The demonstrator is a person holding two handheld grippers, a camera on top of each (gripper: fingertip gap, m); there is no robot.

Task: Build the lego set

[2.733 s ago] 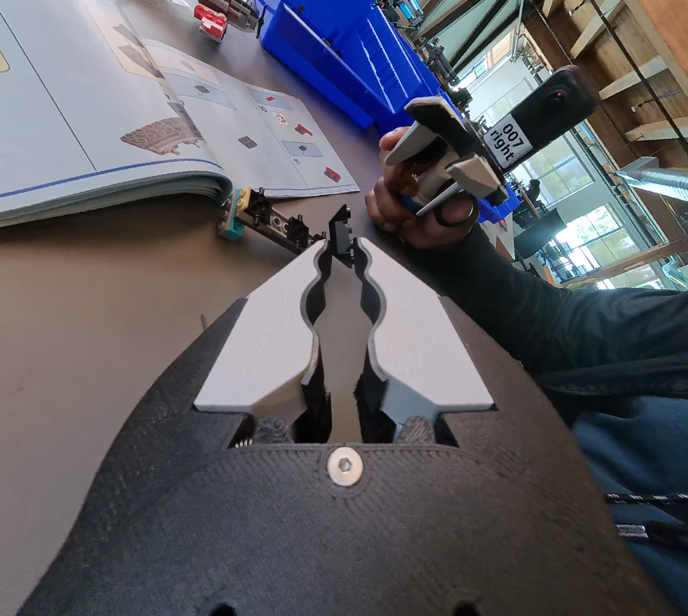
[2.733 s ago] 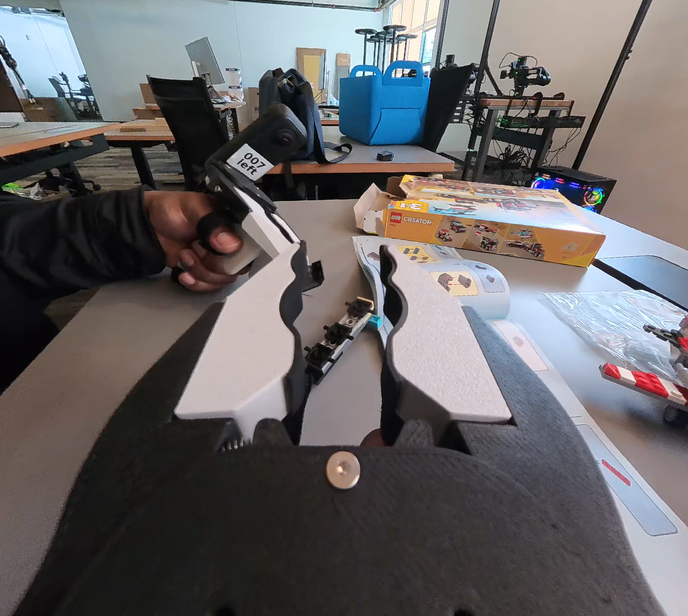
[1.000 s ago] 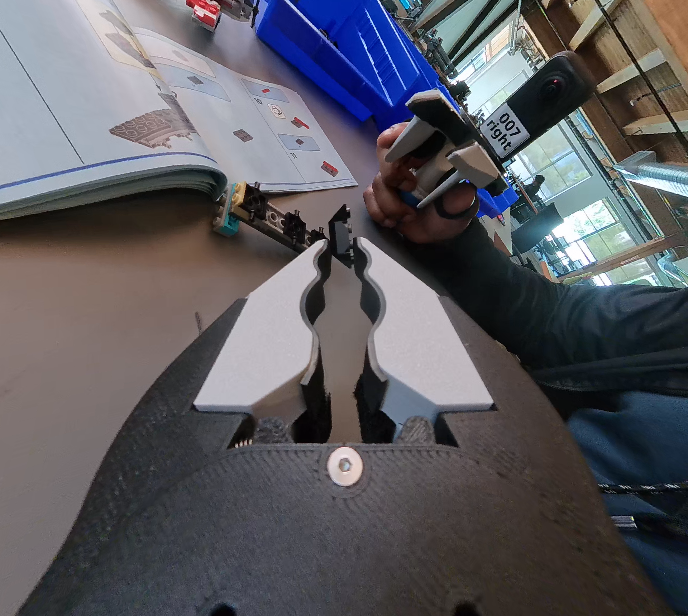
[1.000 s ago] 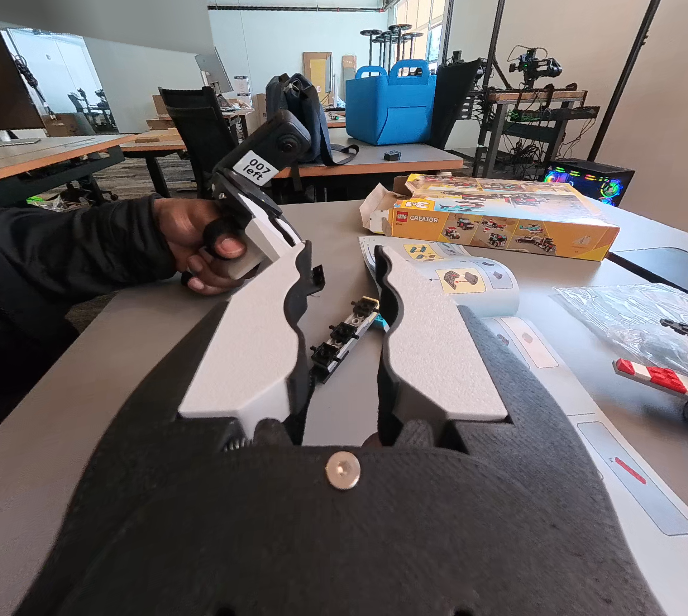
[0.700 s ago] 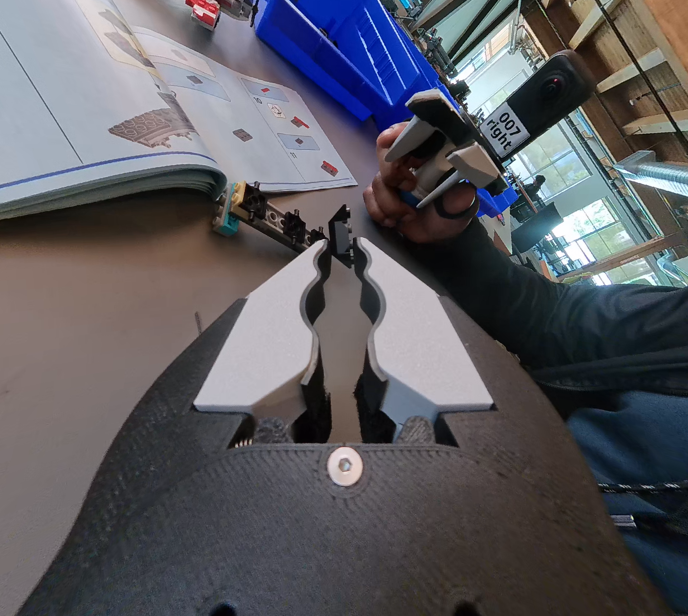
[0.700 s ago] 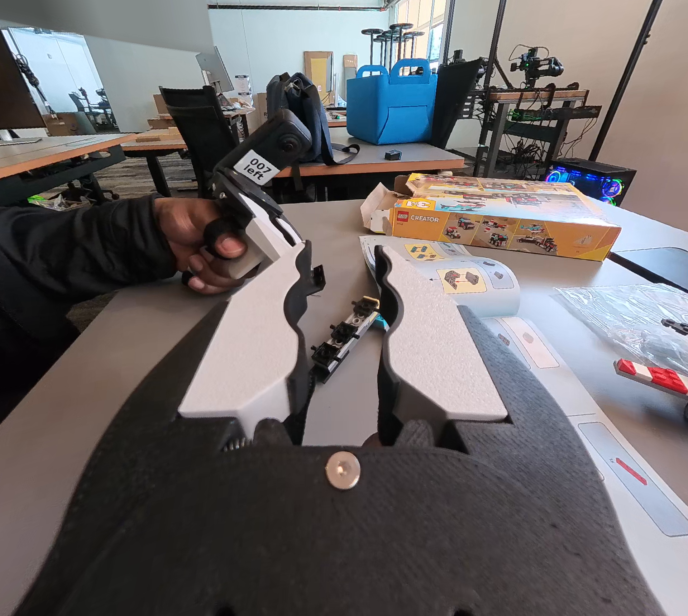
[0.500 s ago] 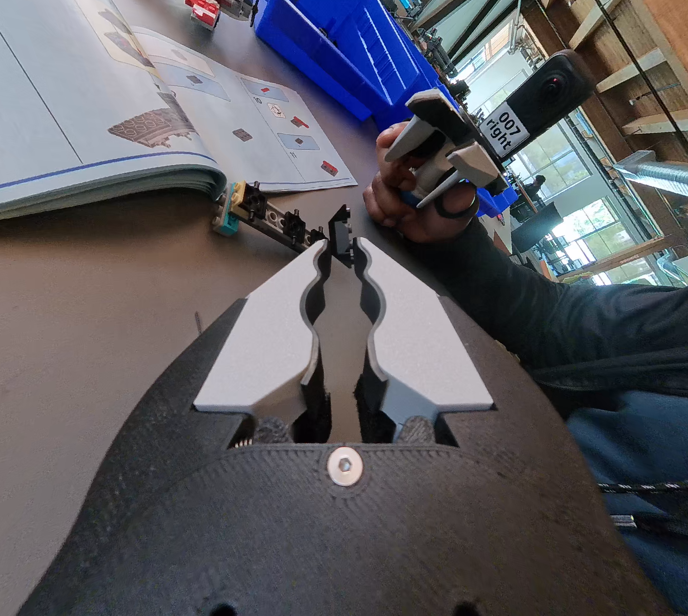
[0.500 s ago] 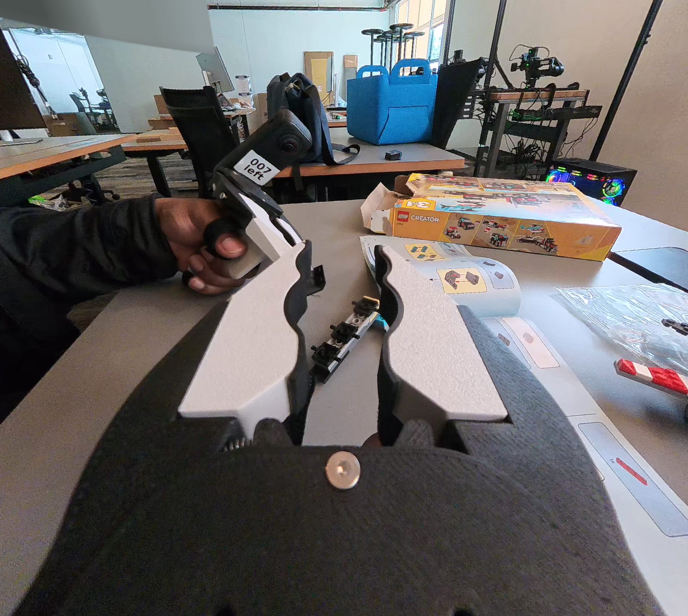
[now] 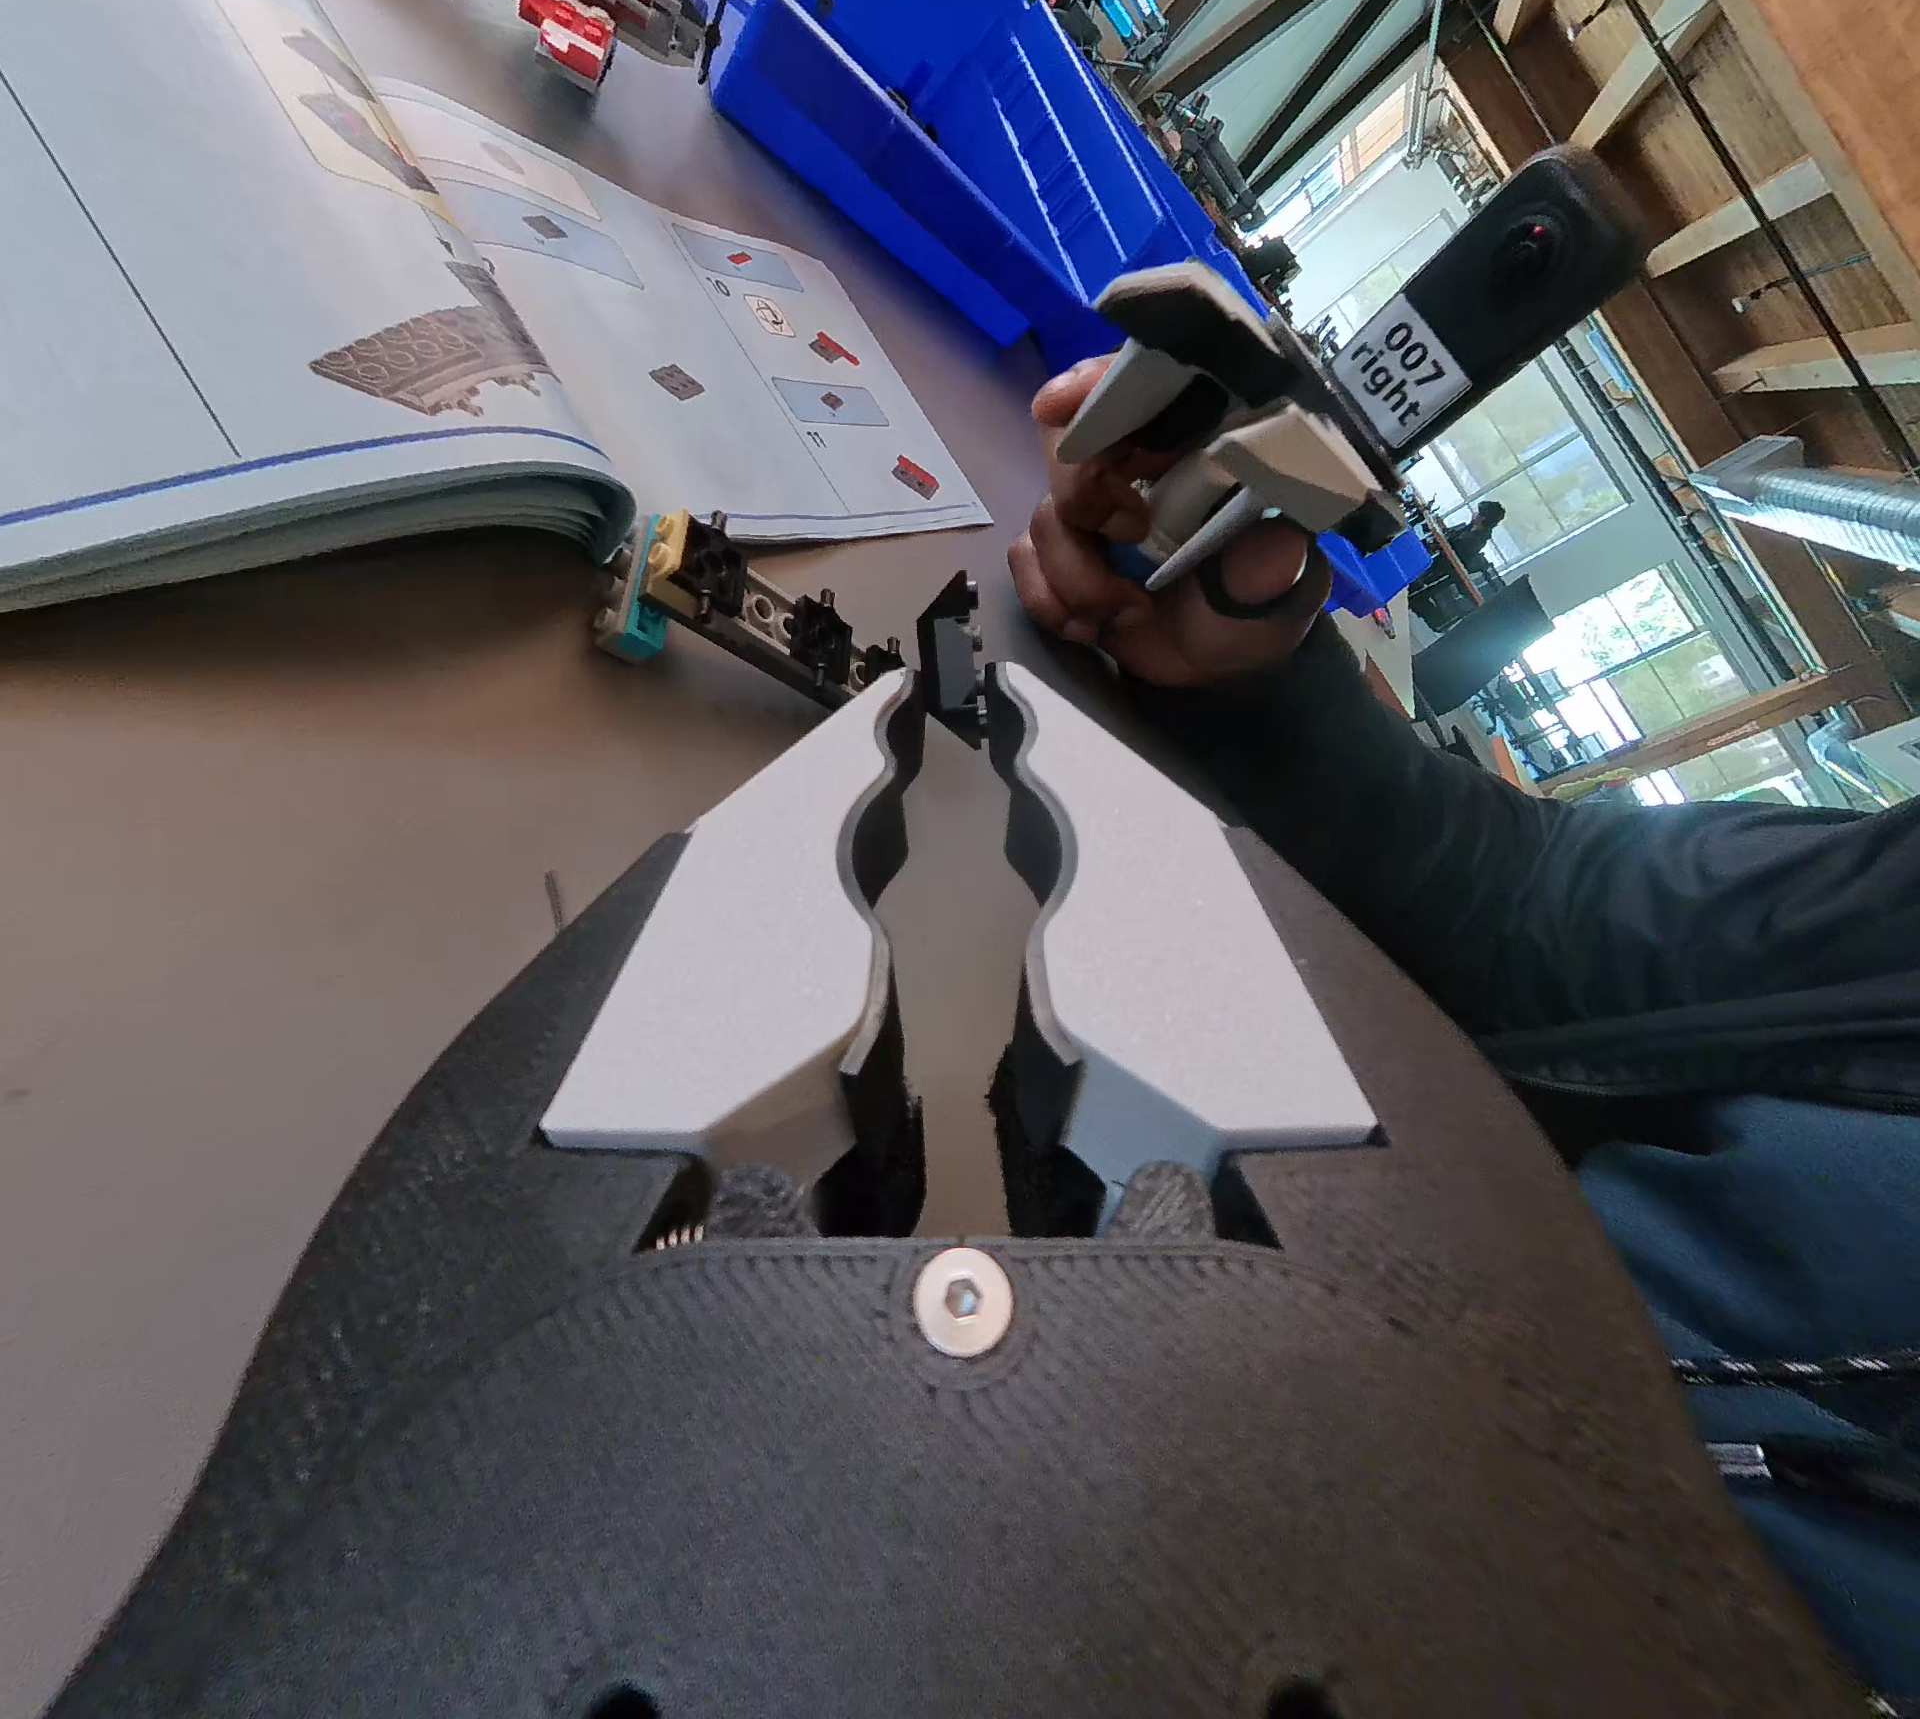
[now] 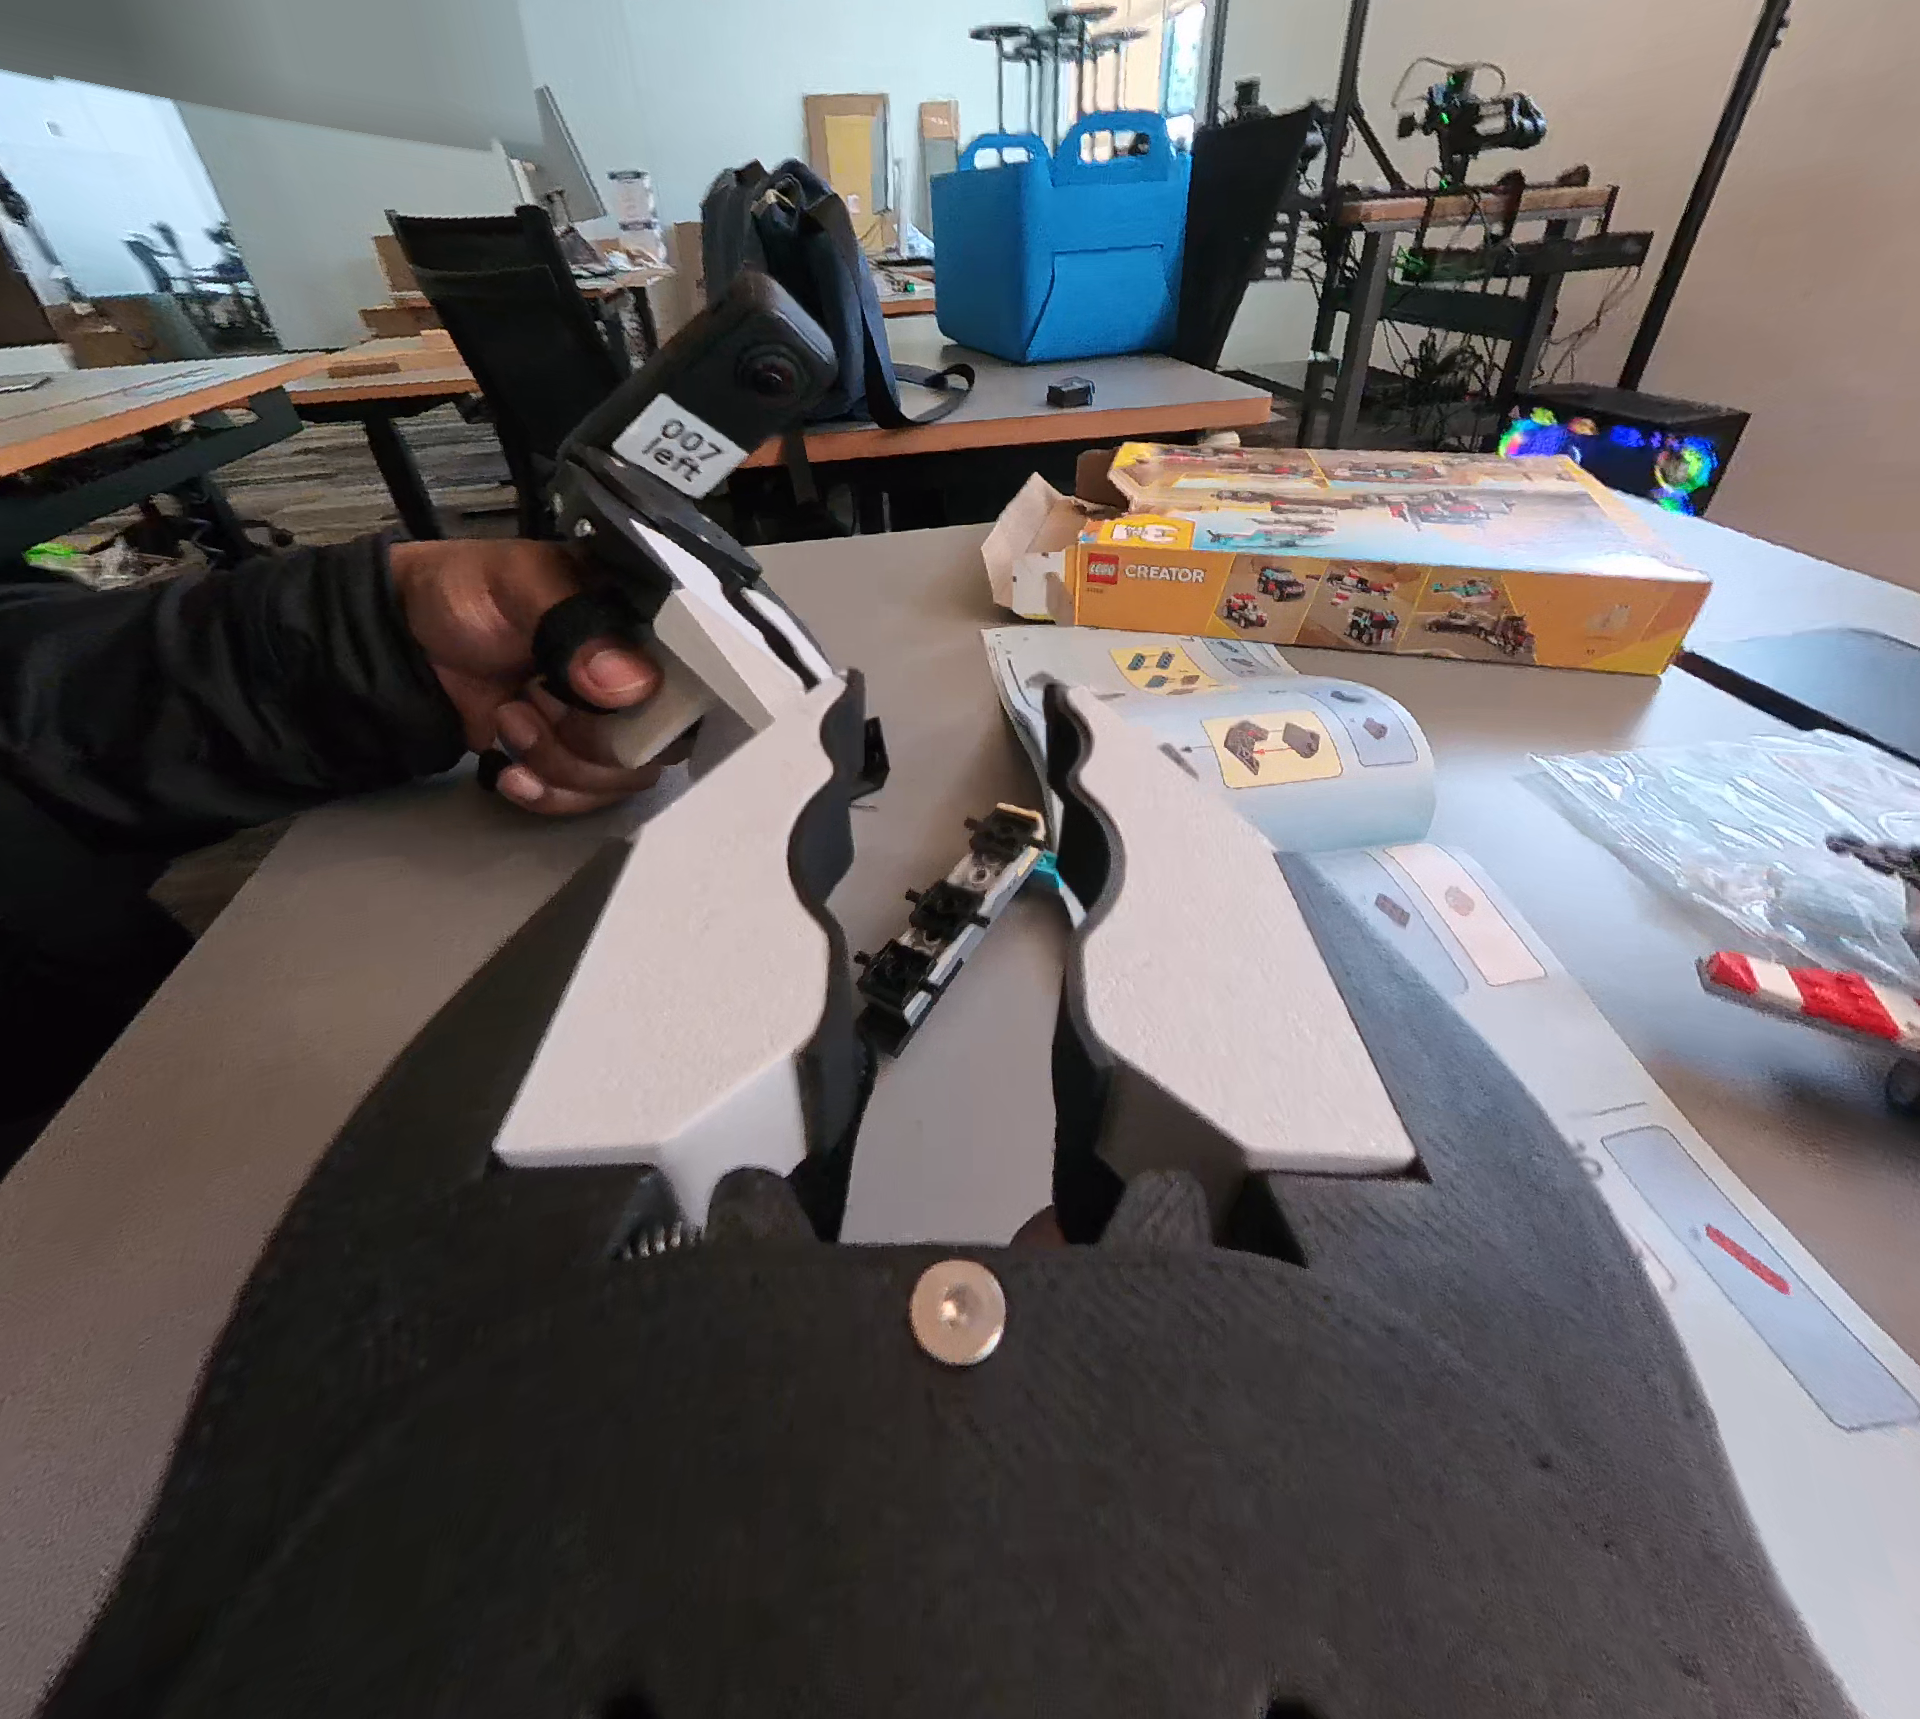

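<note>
My left gripper (image 9: 951, 695) is shut on a small dark grey Lego piece (image 9: 948, 659) and holds it at its tips, just above the table. The piece also shows in the right wrist view (image 10: 875, 750). A long grey Lego beam (image 9: 764, 625) with black connectors and a teal and tan end lies on the table, just left of the held piece. My right gripper (image 10: 951, 698) is open and empty, with the beam (image 10: 961, 906) on the table between its fingers. In the left wrist view the right gripper (image 9: 1117, 516) hovers above the table beyond the held piece.
An open instruction booklet (image 9: 312, 267) lies beside the beam and also shows in the right wrist view (image 10: 1309, 765). A yellow Lego box (image 10: 1371, 578), a plastic bag (image 10: 1745, 817) and a red and white part-built model (image 10: 1818, 994) lie to the right. A blue bin (image 9: 935, 59) stands behind. Across from one pair of fingers to the other is roughly 8 cm.
Almost nothing. The right wrist view has shifted very slightly; the left gripper still holds the small piece in the same place.
</note>
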